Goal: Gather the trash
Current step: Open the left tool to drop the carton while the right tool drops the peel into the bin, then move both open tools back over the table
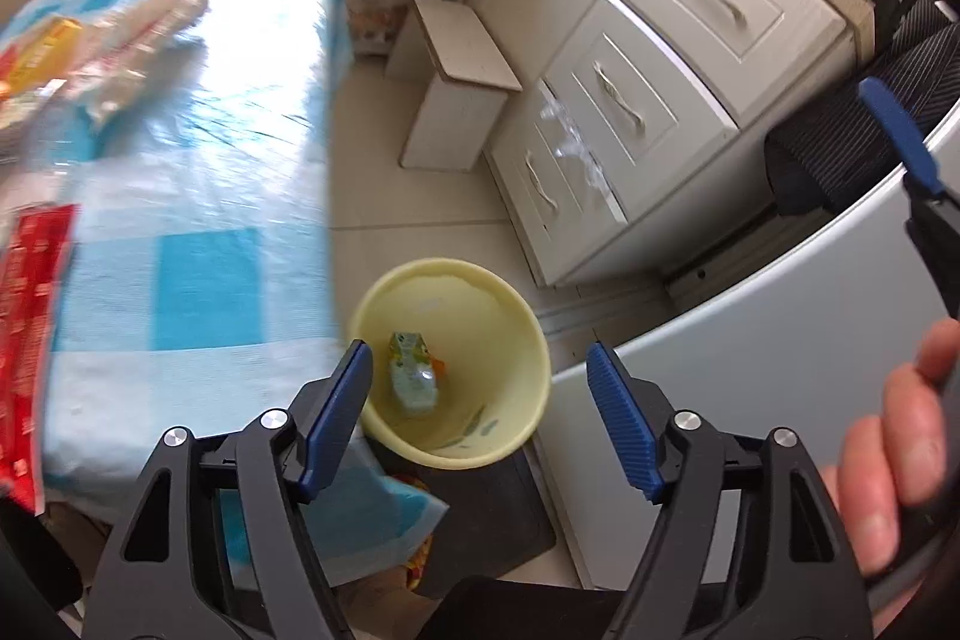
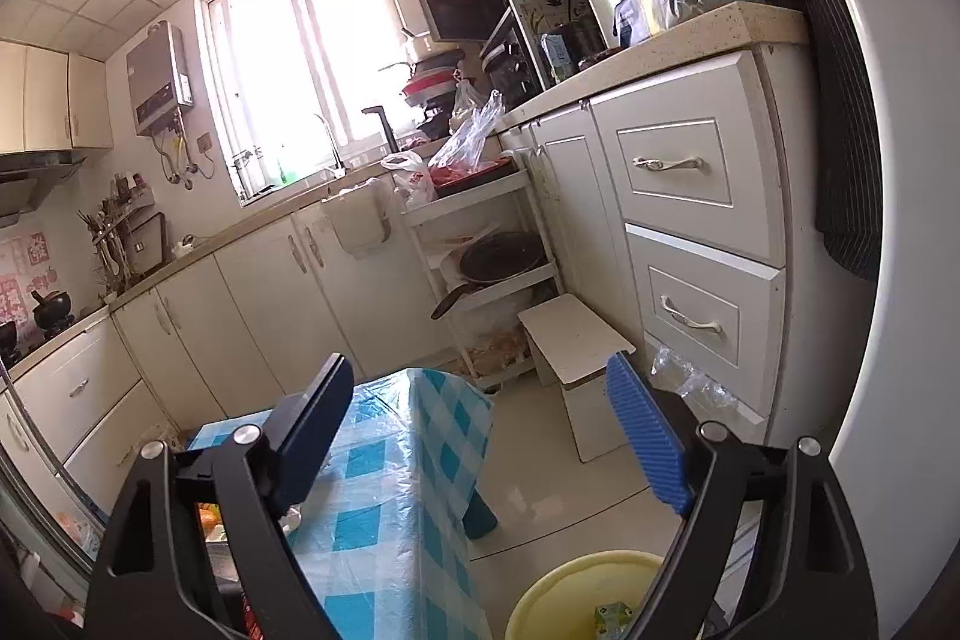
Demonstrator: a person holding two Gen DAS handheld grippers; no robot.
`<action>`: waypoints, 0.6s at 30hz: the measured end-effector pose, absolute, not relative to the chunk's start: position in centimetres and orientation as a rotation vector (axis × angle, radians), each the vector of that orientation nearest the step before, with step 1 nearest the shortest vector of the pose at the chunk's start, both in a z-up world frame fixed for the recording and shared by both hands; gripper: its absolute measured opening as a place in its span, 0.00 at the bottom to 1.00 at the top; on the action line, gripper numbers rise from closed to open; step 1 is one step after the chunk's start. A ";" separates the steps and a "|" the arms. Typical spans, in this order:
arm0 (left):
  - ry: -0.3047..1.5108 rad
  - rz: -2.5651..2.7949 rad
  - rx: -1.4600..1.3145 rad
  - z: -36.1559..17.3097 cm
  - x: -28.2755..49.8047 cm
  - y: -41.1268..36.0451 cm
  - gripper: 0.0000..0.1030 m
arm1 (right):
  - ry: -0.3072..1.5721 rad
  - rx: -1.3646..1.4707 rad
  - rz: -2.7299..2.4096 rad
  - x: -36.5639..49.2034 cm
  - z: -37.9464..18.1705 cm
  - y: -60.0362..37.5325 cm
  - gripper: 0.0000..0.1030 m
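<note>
From the left wrist view, the left gripper (image 1: 477,388) is seen pointed steeply down over a pale yellow plastic bin (image 1: 516,340) that stands on the floor beside the table; its blue ribbed jaws are spread wide, with nothing pressed between the pads. A small crumpled green and orange wrapper (image 1: 414,370) is seen lying at the bottom of the bin. Only this view shows the top of the blue and white checked tablecloth (image 1: 198,232) with trash still on it: a red printed packet (image 1: 30,340) at the left edge and blurred clear wrappers with a yellow and red box (image 1: 54,52) further back. At the right edge a hand (image 1: 894,454) is seen gripping a handle, and one blue tip of the other tool shows above it.

From the right wrist view, the right gripper (image 2: 480,436) is held much more level, its jaws likewise wide apart and holding nothing. Here only the bin's rim and a corner of the wrapper are caught at the bottom edge. This view alone takes in the bright window (image 2: 300,58), the white cabinets (image 2: 690,196) and the cluttered stone-look countertop (image 2: 660,52)
</note>
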State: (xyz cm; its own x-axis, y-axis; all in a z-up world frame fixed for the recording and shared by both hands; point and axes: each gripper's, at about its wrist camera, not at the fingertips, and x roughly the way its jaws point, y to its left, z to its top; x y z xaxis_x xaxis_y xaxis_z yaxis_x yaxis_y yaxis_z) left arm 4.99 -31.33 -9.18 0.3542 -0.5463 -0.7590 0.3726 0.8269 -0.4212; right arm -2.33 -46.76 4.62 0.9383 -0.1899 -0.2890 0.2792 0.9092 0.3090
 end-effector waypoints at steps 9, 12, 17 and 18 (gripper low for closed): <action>1.013 -0.496 -0.178 -8.5 3.9 -25.7 0.74 | 0.327 0.292 -0.171 -0.2 4.3 -43.9 0.84; 1.015 -0.494 -0.179 -8.4 3.9 -25.3 0.74 | 0.355 0.278 -0.156 0.4 3.8 -43.1 0.84; 1.012 -0.489 -0.177 -8.2 3.5 -24.7 0.74 | 0.399 0.267 -0.143 1.0 3.0 -42.8 0.84; 1.011 -0.487 -0.176 -8.2 3.5 -24.7 0.74 | 0.405 0.269 -0.140 1.1 2.9 -42.8 0.84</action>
